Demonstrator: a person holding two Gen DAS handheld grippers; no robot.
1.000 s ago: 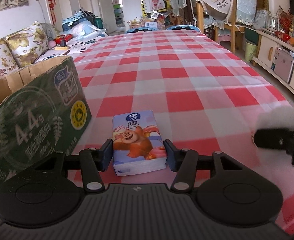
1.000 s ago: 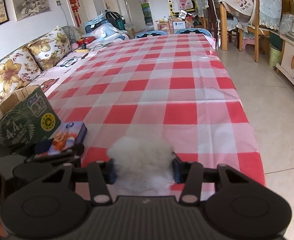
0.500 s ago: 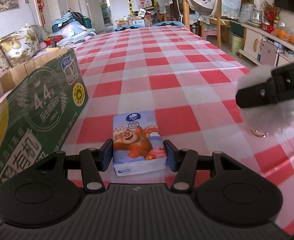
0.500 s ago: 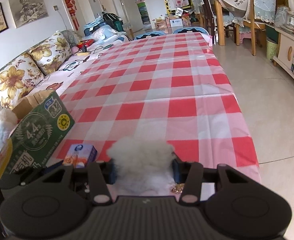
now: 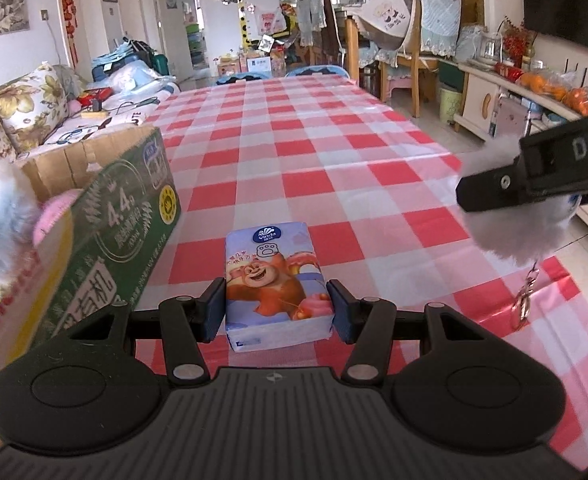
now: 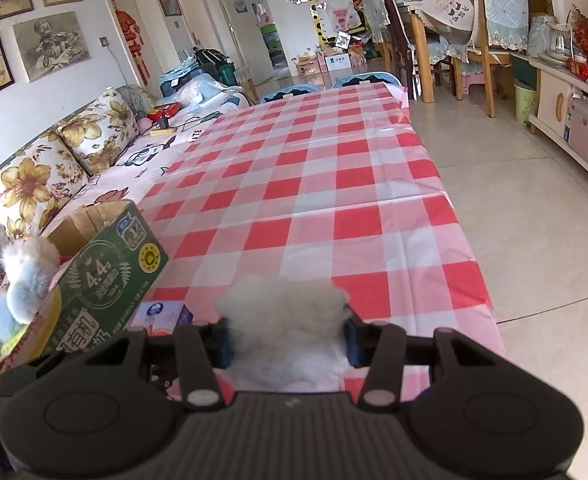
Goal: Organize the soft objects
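Note:
My left gripper [image 5: 275, 310] is shut on a tissue pack [image 5: 275, 280] printed with a cartoon bear and holds it above the checked tablecloth [image 5: 314, 148]. My right gripper [image 6: 285, 338] is shut on a white fluffy pom-pom [image 6: 283, 316], held above the table's near right part. In the left wrist view the pom-pom [image 5: 514, 232] shows at the right with a metal clasp [image 5: 522, 304] hanging under it. An open green cardboard box [image 5: 105, 216] stands at the left, with a white-and-blue plush toy [image 6: 27, 276] at its near end.
A floral sofa [image 6: 53, 160] runs along the left of the table. Chairs [image 6: 490, 40] and a low cabinet [image 6: 566, 100] stand on the right past the bare floor [image 6: 534, 220]. The table's right edge [image 6: 470, 248] drops off beside my right gripper.
Both grippers have risen with their loads. The box now sits lower in view and the plush toy on it has come into sight. The pom-pom's clasp now hangs free.

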